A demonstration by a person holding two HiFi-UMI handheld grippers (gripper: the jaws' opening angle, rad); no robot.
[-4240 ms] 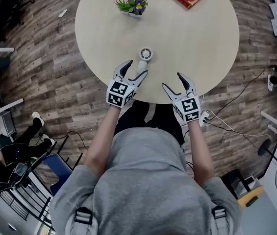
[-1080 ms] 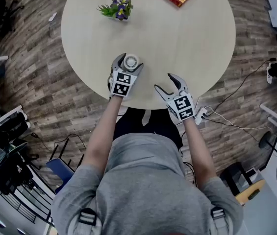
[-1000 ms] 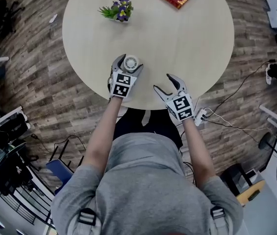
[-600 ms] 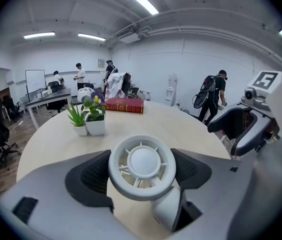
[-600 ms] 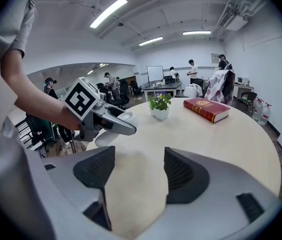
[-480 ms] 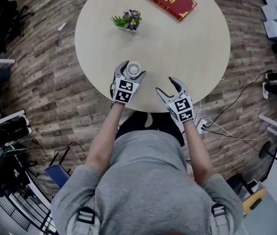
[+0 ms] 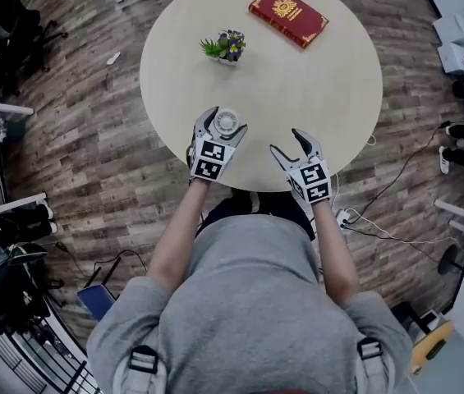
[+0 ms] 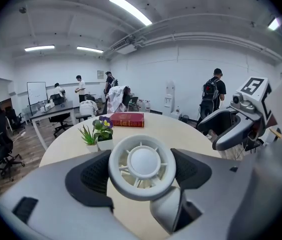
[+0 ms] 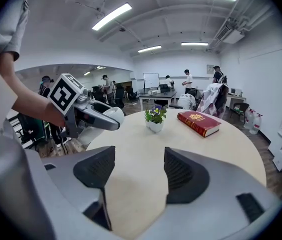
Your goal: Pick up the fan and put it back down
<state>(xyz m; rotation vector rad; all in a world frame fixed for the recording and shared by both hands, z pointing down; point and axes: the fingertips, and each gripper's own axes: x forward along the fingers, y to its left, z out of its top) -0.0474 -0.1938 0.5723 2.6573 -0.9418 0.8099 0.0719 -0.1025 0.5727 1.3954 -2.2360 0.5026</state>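
Note:
A small white hand fan [image 7: 226, 121] with a round ringed head sits between the jaws of my left gripper [image 7: 225, 120], near the front left edge of the round beige table [image 7: 314, 72]. In the left gripper view the fan head [image 8: 141, 166] faces the camera. The dark pads [image 8: 93, 176] press on it from both sides, and its handle [image 8: 166, 213] runs down to the right. My left gripper is shut on the fan. My right gripper [image 7: 295, 142] stands open and holds nothing over the table's front edge, to the right of the fan; table shows between its pads [image 9: 183, 174].
A potted plant with purple flowers [image 7: 228, 46] stands at the table's far left. A red book [image 7: 289, 16] lies at the far edge. Several people, desks and office chairs stand in the room beyond. Cables [image 7: 396, 167] trail on the wooden floor at right.
Four seconds ago the fan lay on the table ahead of the open left gripper; now the jaws hold its head. In the last second both grippers have stayed by the front edge.

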